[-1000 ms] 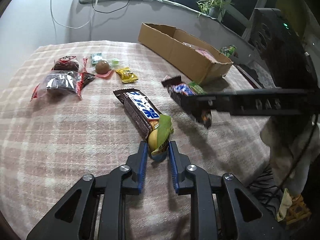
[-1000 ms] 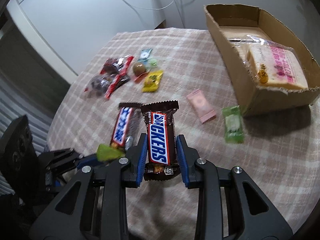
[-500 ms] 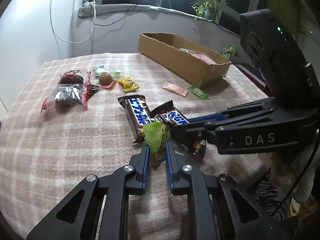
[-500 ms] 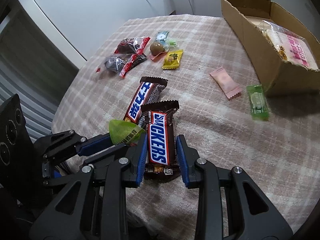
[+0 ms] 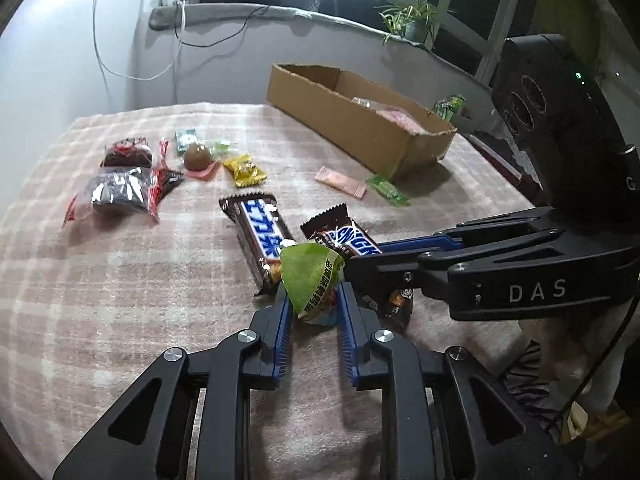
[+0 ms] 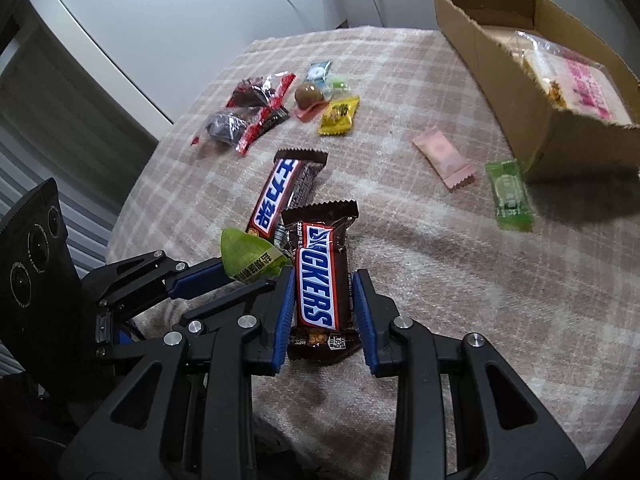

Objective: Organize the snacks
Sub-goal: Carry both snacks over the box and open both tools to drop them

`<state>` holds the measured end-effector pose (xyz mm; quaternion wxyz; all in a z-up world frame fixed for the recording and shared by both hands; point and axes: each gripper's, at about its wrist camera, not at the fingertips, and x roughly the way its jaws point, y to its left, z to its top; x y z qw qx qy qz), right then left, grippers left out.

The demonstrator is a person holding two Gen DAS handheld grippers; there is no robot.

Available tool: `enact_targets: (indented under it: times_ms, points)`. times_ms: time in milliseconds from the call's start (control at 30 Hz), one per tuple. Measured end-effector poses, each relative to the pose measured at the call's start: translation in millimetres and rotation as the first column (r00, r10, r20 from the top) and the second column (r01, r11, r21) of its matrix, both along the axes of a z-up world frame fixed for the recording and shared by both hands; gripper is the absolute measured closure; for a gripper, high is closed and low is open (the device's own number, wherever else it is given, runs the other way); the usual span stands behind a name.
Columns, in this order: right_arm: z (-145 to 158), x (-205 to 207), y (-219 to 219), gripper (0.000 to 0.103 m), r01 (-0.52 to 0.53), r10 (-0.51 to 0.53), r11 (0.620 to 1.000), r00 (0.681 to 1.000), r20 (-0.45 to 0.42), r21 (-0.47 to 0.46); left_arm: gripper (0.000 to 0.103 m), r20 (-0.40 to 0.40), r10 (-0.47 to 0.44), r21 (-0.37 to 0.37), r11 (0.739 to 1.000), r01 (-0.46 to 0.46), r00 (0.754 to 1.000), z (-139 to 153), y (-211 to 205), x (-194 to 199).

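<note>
While the plaid-covered surface [image 6: 460, 280] fills both views, the cardboard box [image 5: 360, 128] sits at its far side with a clear bag of pink-printed snacks [image 6: 576, 88] inside. Down from that in size come the two tools: the right gripper [image 6: 322, 308] has its blue pads pressed against the sides of a Snickers bar [image 6: 320, 276], so it is closed on the bar, which looks lifted just above the cloth. The left gripper [image 5: 312, 312] is nearly closed, pinching a small green-wrapped snack [image 5: 312, 276] that sticks up between its fingertips. The two tools meet almost tip to tip, the green snack touching or just beside the held bar's left edge.

A second chocolate bar with blue lettering [image 6: 280, 192] lies flat on the cloth just behind them, its near end under the green wrapper. Further back on the left, two red-and-clear packets of dark sweets [image 5: 124, 184] lie side by side. Next to them sits a little cluster: a round brown chocolate ball [image 5: 197, 157] on a pink wrapper, a yellow sachet [image 5: 245, 169], a small blue-green candy [image 6: 318, 72] and a pale green one [image 6: 340, 82]. Near the box's front corner, a pink wrapped sweet [image 6: 442, 158] and a green wrapped sweet [image 6: 510, 194] lie on the cloth, the green one just beside the box.
</note>
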<state>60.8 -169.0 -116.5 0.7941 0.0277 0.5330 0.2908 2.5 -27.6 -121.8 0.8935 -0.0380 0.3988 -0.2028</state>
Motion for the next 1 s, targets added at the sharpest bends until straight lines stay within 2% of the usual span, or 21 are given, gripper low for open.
enact_targets:
  times_ms: [233, 500, 733, 1000]
  points:
    - [25.6, 3.7, -20.4, 0.073, 0.053, -0.054, 0.998, 0.996, 0.066, 0.020, 0.082, 0.039, -0.008, -0.043, 0.999, 0.010, 0.999, 25.5, 0.4, 11.9]
    - [55.2, 22.9, -59.5, 0.073, 0.144, -0.148, 0.989, 0.979, 0.143, 0.032, 0.082, 0.083, -0.018, -0.064, 0.998, 0.024, 0.996, 46.8, -10.2, 54.3]
    - [73.7, 58.2, -97.6, 0.073, 0.233, -0.236, 0.972, 0.953, 0.191, 0.040, 0.082, 0.125, -0.042, -0.066, 0.997, 0.050, 0.991, 64.1, -28.4, 100.2]
    - [76.4, 114.5, -125.5, 0.073, 0.303, -0.300, 0.953, 0.930, 0.210, 0.017, 0.082, 0.117, -0.054, -0.098, 0.993, 0.065, 0.992, 71.4, -50.3, 156.1]
